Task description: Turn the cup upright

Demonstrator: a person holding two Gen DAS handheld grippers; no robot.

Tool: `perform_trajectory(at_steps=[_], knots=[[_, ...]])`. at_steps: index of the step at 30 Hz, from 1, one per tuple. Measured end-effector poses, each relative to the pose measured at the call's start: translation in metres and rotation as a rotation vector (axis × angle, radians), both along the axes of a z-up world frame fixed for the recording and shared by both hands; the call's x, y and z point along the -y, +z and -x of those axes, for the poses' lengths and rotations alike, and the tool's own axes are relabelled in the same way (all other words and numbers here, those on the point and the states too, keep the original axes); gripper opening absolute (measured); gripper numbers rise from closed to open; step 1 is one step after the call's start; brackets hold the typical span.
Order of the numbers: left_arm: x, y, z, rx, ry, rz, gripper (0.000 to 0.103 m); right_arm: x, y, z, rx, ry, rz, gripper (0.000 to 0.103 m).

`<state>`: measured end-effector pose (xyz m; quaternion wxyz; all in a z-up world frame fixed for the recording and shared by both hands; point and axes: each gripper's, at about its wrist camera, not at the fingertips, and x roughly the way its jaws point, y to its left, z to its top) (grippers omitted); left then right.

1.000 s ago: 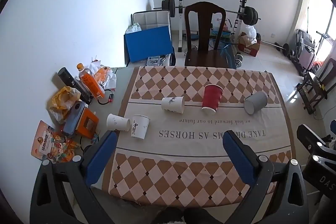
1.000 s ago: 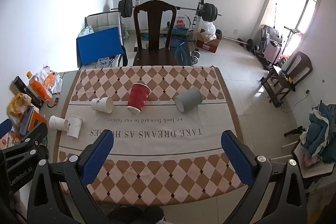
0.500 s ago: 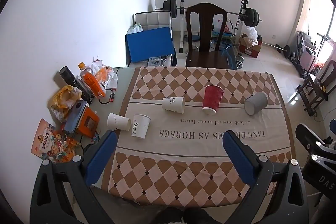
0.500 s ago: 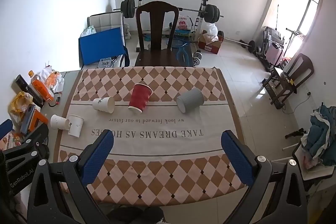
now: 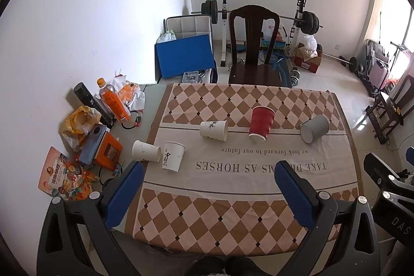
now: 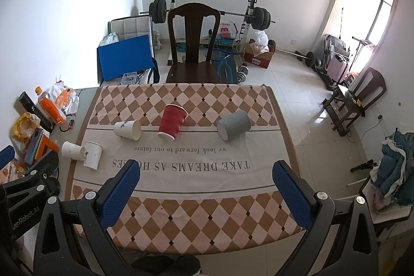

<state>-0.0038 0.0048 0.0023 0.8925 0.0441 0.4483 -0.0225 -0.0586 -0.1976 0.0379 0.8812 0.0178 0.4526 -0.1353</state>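
Observation:
Several cups lie on a checkered tablecloth. A red ribbed cup lies in the middle, mouth toward me. A grey cup lies on its side to its right. A white cup lies to its left. Two more white cups sit at the left edge, one on its side, one mouth down. My left gripper and right gripper are both open and empty, high above the near edge of the table.
Clutter sits on the table's left side: an orange bottle, a yellow bag, an orange box. A dark wooden chair stands at the far edge. Gym weights and a blue board stand behind.
Both views have shifted slightly, as if the grippers drew back or rose a little. The cups have not moved.

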Motion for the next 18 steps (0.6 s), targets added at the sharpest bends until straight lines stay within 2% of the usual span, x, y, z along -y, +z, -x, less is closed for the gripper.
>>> perform_trajectory(at_steps=[18], knots=[[0.0053, 0.0043, 0.0010, 0.000, 0.001, 0.002, 0.103, -0.0075, 0.0058, 0.0008, 0.000, 0.007, -0.001, 0.103]])
